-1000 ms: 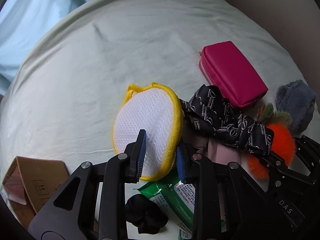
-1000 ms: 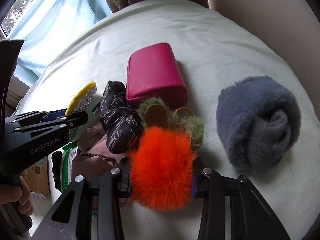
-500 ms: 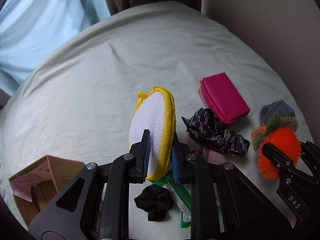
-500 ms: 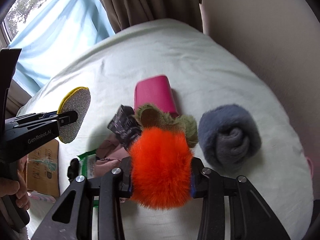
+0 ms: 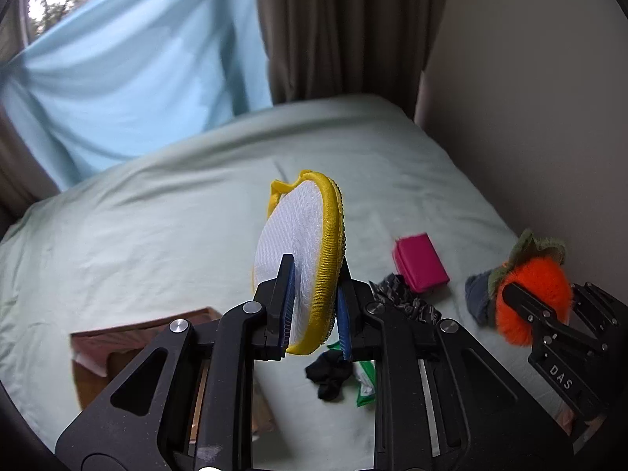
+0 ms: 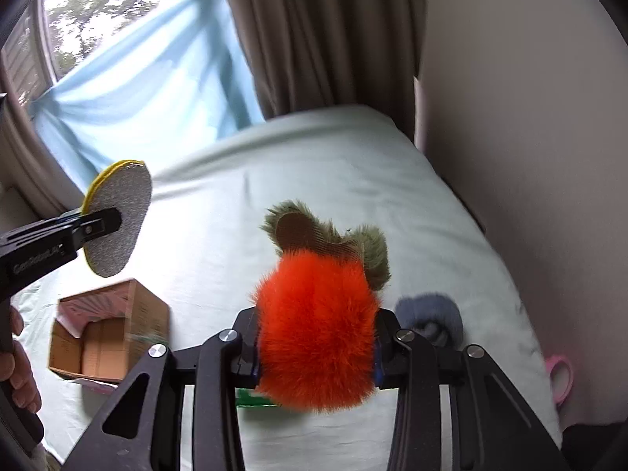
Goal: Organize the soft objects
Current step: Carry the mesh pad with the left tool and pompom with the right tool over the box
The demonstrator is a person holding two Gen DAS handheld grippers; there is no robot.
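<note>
The left gripper [image 5: 314,310] pinched a round sponge [image 5: 300,259] with a yellow rim, which stood on its edge between the blue pads (white mesh on one face, grey on the other), lifted above the bed [image 5: 157,227]. The right gripper [image 6: 316,357] was pressed on an orange fluffy toy [image 6: 316,325] with green leaves on top, also held in the air. Below and to the left of both grippers stood an open cardboard box [image 6: 106,329]. Beyond the left gripper's tips, to the right, lay a pink pouch [image 5: 422,263], and under them a black hair tie [image 5: 327,373]. Just right of the right gripper lay a grey fluffy roll [image 6: 429,314].
</note>
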